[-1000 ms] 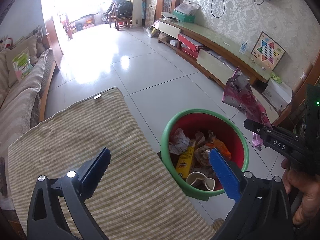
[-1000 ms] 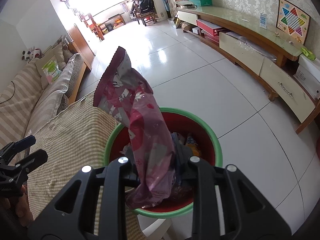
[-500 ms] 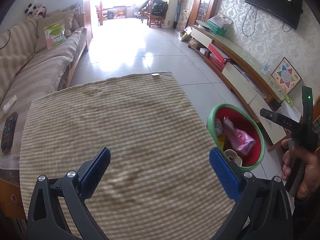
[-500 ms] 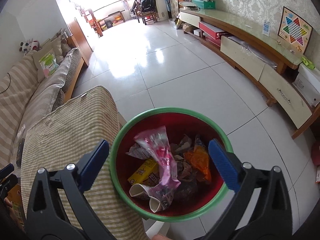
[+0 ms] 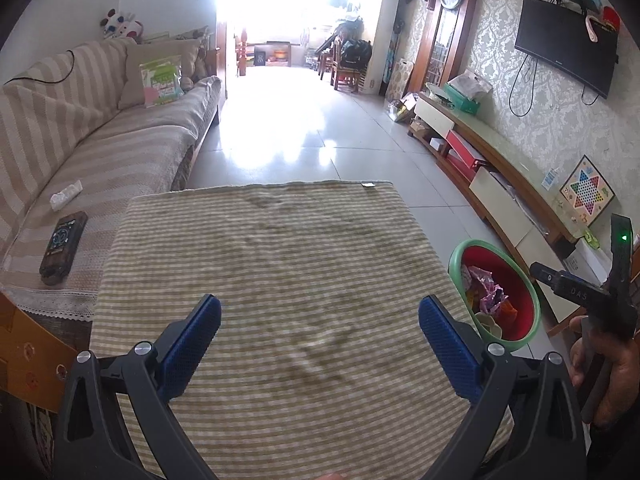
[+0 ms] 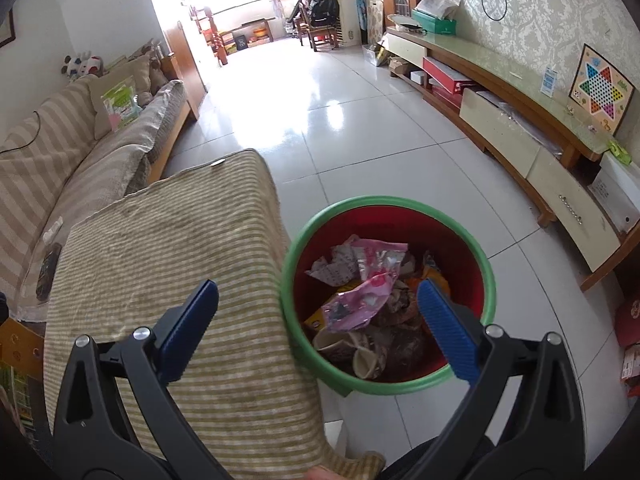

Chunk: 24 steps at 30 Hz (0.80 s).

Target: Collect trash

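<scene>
Striped sofa (image 5: 80, 148) along the left wall, low TV cabinet (image 6: 520, 120) along the right. Table under a striped cloth (image 5: 280, 260), bare. Red bin with a green rim (image 6: 384, 204) on the floor just beside the table's right edge, holding a pink wrapper (image 6: 360, 300), paper cups (image 6: 360, 356) and other scraps. Left gripper (image 5: 320, 320) over the cloth, jaws wide, nothing between. Right gripper (image 6: 318, 308) above the bin's near rim, jaws wide, holding nothing. Remote (image 5: 62, 246) on the sofa.
</scene>
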{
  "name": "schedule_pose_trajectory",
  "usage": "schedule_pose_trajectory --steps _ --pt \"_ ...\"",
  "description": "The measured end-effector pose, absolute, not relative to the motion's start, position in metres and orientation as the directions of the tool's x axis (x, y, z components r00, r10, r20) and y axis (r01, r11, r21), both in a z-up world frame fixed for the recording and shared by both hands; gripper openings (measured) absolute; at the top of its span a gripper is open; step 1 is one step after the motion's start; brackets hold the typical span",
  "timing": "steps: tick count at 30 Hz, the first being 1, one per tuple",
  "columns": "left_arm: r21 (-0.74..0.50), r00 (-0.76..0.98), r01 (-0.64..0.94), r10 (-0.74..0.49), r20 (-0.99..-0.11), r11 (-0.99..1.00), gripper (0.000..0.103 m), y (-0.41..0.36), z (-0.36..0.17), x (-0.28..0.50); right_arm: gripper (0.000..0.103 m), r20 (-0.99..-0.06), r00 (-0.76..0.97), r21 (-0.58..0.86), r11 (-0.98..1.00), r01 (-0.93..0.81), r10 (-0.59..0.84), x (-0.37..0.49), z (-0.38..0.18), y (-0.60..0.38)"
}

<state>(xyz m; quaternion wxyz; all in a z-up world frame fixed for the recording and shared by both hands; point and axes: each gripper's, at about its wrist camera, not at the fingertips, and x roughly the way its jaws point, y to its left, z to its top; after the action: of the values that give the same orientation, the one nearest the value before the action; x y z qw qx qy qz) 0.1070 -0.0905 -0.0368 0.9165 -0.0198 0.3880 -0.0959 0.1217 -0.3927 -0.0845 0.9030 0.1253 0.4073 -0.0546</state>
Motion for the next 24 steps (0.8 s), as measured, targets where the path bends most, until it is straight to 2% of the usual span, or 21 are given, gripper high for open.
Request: schedule_pose_trajectory --steps 8,13,18,24 --pt "-0.160 0.767 0.054 -0.144 -0.626 0.986 0.095 -0.035 -0.017 0.072 0.098 -0.691 0.719 0.128 0.992 0.014 0.079 0.086 -0.042 -0.300" --pt "-0.138 0.810 -0.003 -0.078 -0.581 0.990 0.095 -0.005 -0.005 0.052 0.098 -0.627 0.770 0.079 0.993 -0.089 0.119 0.069 -0.014 -0.249" --pt "-0.117 0.832 -0.058 -0.017 -0.554 0.991 0.095 0.013 0.012 0.038 0.098 -0.566 0.805 0.088 0.984 -0.155 0.177 0.055 0.006 -0.217" --pt "-0.068 0.871 -0.094 0.049 -0.488 0.993 0.095 0.016 0.030 0.020 0.098 -0.555 0.807 0.080 0.979 -0.189 0.201 0.051 0.016 -0.203"
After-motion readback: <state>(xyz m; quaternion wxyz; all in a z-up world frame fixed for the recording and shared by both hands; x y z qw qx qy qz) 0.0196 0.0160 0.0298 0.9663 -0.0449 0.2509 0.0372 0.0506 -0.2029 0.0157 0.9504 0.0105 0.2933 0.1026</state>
